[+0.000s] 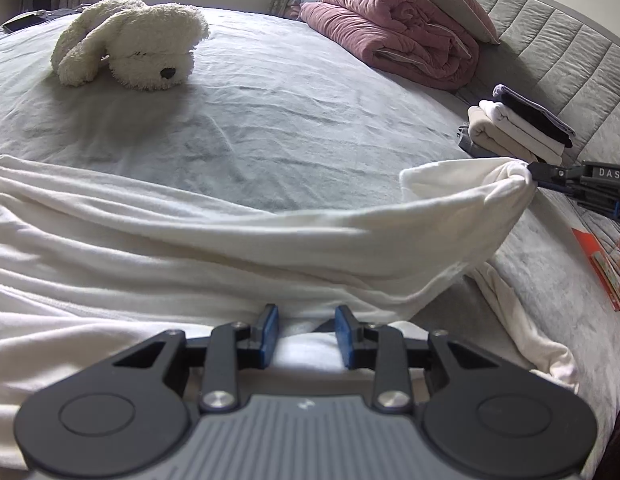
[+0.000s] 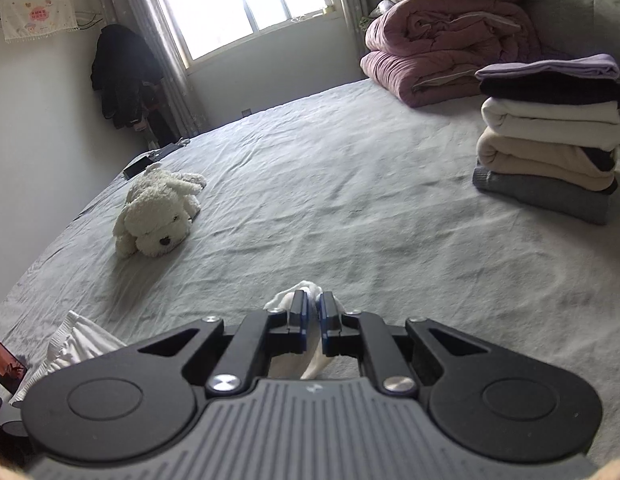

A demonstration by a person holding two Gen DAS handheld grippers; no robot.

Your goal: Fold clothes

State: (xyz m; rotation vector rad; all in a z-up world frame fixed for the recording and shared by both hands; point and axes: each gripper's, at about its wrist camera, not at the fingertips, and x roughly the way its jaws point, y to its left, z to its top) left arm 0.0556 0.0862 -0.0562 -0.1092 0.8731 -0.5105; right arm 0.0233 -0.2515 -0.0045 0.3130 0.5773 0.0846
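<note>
White garment (image 1: 189,248) runs off the left edge; its lower part is hidden behind the left gripper (image 1: 305,336). Orange packet (image 1: 602,268) is cut by the right edge, print too small to read. Wall cloth (image 2: 37,12) lettering is illegible.

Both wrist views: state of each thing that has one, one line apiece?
white garment: unfolded, one corner lifted off the bed
right gripper: shut on that corner
left gripper: jaws apart over the garment, grip unclear
clothes stack: folded, piled
pink quilt: folded
plush dog: lying down
</note>
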